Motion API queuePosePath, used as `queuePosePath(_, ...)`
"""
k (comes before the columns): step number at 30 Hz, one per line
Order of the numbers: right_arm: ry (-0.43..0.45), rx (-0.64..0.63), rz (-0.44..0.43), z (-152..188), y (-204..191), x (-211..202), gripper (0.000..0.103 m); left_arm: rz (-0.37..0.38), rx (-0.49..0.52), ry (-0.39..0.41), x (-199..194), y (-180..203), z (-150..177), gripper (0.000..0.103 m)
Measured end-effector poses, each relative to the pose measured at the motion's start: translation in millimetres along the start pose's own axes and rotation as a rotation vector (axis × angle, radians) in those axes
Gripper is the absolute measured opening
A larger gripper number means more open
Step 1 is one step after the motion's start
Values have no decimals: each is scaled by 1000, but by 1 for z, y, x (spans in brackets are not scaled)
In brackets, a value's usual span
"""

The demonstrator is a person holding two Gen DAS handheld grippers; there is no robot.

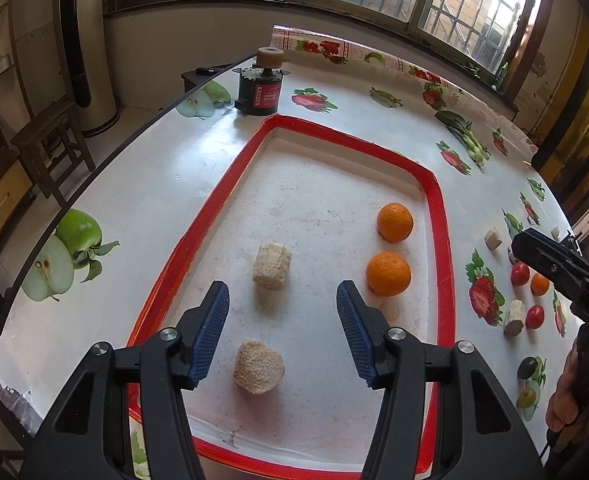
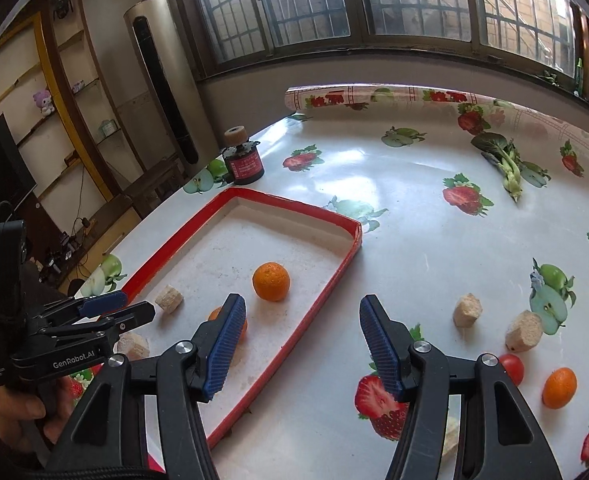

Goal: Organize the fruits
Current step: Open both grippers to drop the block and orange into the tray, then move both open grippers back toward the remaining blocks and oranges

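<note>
Left gripper [image 1: 282, 300] and right gripper [image 2: 300, 322]: ribbed blue pads parted, empty, above red-rimmed rectangular tray [image 1: 442, 216] holding dimpled round oranges [image 1: 388, 273].

Daylight enters through barred windows [image 2: 394, 8] along the far wall. A tall air conditioner [image 2: 162, 76] stands beside open shelves [image 2: 74, 92]; a wooden stool [image 1: 50, 148] sits on the floor.

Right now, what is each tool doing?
Left tool: open, empty, above the tray.
Right tool: open, empty.
</note>
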State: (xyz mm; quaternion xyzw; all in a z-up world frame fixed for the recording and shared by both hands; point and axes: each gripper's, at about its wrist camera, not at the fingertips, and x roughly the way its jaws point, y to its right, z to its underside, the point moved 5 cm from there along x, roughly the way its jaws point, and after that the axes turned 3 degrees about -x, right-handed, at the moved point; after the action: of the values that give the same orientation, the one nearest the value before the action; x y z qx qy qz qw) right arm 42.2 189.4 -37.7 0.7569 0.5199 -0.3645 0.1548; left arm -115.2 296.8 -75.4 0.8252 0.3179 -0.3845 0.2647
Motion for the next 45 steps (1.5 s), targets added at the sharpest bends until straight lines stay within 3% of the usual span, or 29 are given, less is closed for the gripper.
queuePosePath(11,48,81,50,31,45,-59,62,23,55,52,-31,37,10,55)
queuePosePath(25,80,177,150,70,105,-115,62,89,135,43,-42,92,25,55)
queuePosePath(45,84,268,219,112,152,-147,62,162,254,-3,-39,161,54,55)
